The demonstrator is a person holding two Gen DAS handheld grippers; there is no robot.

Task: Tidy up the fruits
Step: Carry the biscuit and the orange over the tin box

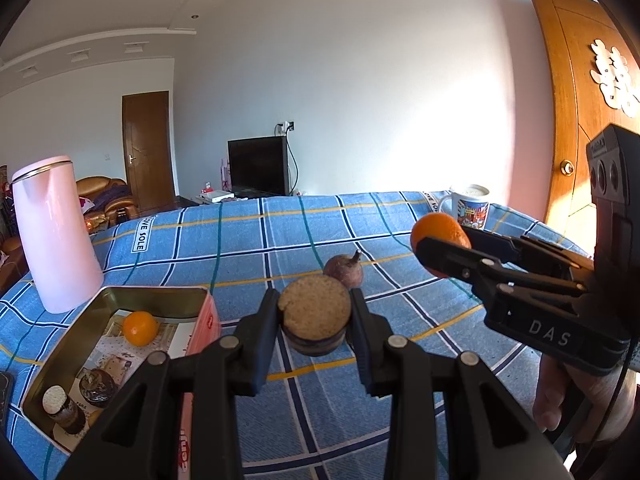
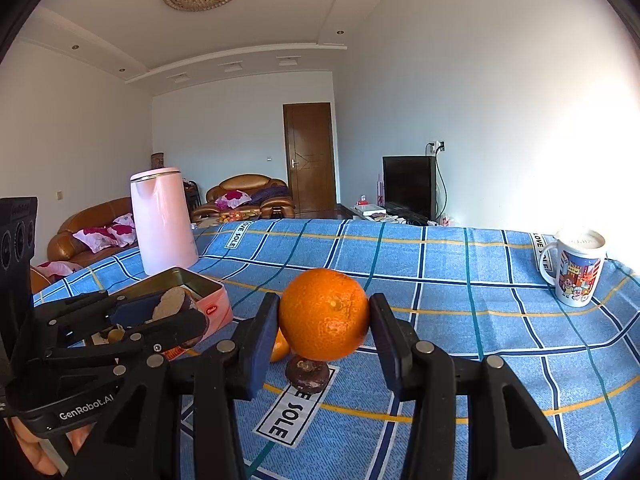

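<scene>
My left gripper (image 1: 315,314) is shut on a dark round fruit with a pale cut top (image 1: 314,312), held above the blue checked cloth beside the pink tin (image 1: 100,300). The tin holds an orange (image 1: 139,328) and two dark fruits (image 1: 64,408). My right gripper (image 2: 324,316) is shut on an orange (image 2: 323,314) above the cloth; it also shows in the left wrist view (image 1: 438,246) at right. A dark purple fruit with a stem (image 1: 343,270) lies on the cloth between the grippers. In the right wrist view another orange (image 2: 279,348) lies partly hidden behind my finger.
A tall pink kettle (image 1: 54,236) stands behind the tin at the left. A printed white mug (image 2: 578,270) stands at the far right of the table. A wooden door (image 1: 580,120) is close on the right. The cloth's far edge drops toward a TV and sofas.
</scene>
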